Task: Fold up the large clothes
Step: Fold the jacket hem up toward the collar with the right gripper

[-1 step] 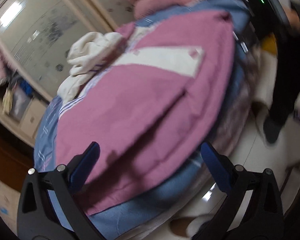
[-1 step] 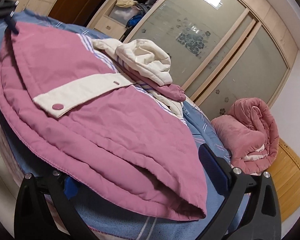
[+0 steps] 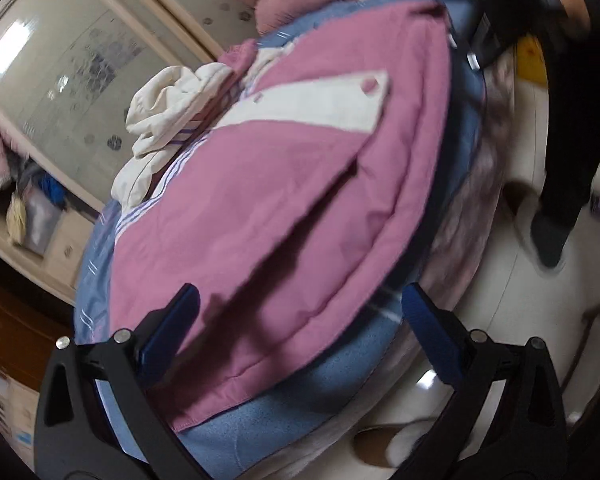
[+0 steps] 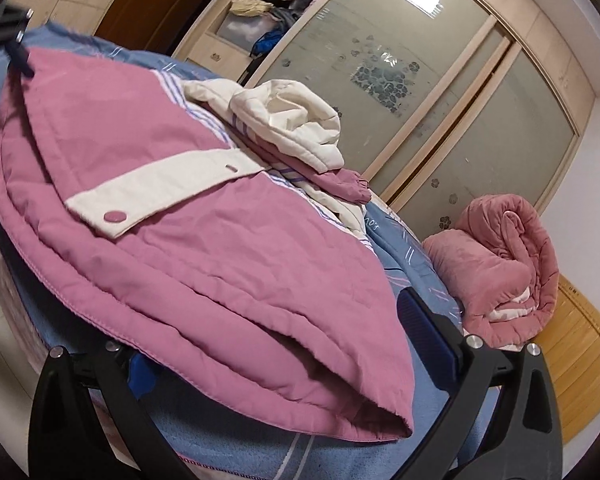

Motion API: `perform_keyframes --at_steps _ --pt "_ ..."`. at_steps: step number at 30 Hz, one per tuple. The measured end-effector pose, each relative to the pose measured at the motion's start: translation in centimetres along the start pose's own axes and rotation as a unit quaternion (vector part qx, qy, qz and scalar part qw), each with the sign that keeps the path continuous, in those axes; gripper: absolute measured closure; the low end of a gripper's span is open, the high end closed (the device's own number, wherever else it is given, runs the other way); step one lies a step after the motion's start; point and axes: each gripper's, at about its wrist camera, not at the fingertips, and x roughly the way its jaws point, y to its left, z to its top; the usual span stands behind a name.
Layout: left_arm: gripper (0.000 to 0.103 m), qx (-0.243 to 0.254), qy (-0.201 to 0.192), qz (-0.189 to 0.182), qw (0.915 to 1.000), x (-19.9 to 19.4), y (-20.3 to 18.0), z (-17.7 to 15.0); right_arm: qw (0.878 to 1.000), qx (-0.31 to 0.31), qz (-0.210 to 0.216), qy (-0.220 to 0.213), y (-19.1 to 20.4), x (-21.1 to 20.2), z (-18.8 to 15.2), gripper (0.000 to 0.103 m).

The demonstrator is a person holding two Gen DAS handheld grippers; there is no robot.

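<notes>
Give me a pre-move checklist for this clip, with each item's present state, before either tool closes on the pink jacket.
1. Left tool open: ok, fingers spread wide, nothing between them.
2. Right tool open: ok, the pink jacket lies across the gap, one finger partly hidden under the hem.
3. Jacket flat on the blue bedsheet: ok for the pink body; the cream hood is bunched at the far end.
4. Cream flap lying flat: ok.
5. Rolled pink blanket apart from the jacket: ok.
6. Right tool touching fabric: cannot tell.
</notes>
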Motion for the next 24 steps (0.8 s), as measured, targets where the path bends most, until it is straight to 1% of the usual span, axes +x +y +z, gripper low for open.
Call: perform_keyframes --at_steps 2,5,7,9,11,13,14,15,16,17,18,21,22,24 --pt "0.002 0.009 0.003 0.024 0.9997 0.6 -0.2 0.1 1.000 0.010 0.002 -0.001 -0.2 0.0 0.1 0.001" --pt "0.002 0.005 0.002 0.068 0.9977 1.4 0.2 0.5 1.000 0.024 0.006 -0.003 -0.4 -0.3 0.2 0.001" --pt "0.002 -0.006 -0.004 0.087 0.9962 1.5 0.7 1.0 1.000 0.030 0.007 -0.003 -0.6 -0.3 0.2 0.001" --pt "0.002 -0.036 -0.007 0.094 0.9949 1.7 1.5 1.6 0.999 0.032 0.006 -0.004 -0.6 -0.4 0.1 0.001" --pt "0.002 -0.073 -0.002 0.091 0.9931 2.0 2.5 1.9 0.999 0.032 0.005 -0.003 -0.6 -0.4 0.1 0.001" --pt "0.002 -0.126 0.005 0.082 0.9886 2.4 3.8 2.0 0.999 0.031 0.005 0.001 -0.4 -0.4 0.0 0.001" --pt "0.002 -0.162 0.007 0.076 0.9839 2.7 4.7 2.0 1.000 0.029 0.004 0.002 -0.4 -0.3 0.0 0.001" --pt "0.002 -0.186 0.009 0.071 0.9800 2.8 5.2 2.0 1.000 0.027 0.002 0.003 -0.2 -0.2 -0.1 0.001" --pt "0.002 -0.218 0.013 0.060 0.9741 3.2 5.9 1.9 1.000 0.026 0.001 0.005 -0.1 -0.1 0.0 0.001" --pt "0.002 -0.247 0.015 0.050 0.9677 3.3 6.4 1.7 1.000 0.028 0.000 0.007 -0.1 0.0 0.0 0.001" --pt "0.002 -0.284 0.013 0.037 0.9581 3.5 7.2 1.4 0.999 0.030 0.001 0.010 -0.1 0.2 0.0 0.001" --pt "0.002 -0.348 0.001 0.018 0.9374 3.6 8.5 0.9 0.999 0.047 0.006 0.021 -0.4 0.8 0.1 0.001" --pt "0.002 -0.358 -0.003 0.017 0.9335 3.7 8.8 0.8 0.998 0.052 0.007 0.023 -0.5 0.9 0.1 0.001" --pt "0.002 -0.366 -0.010 0.024 0.9301 3.5 9.0 0.9 0.998 0.060 0.010 0.029 -0.6 1.1 0.1 0.001"
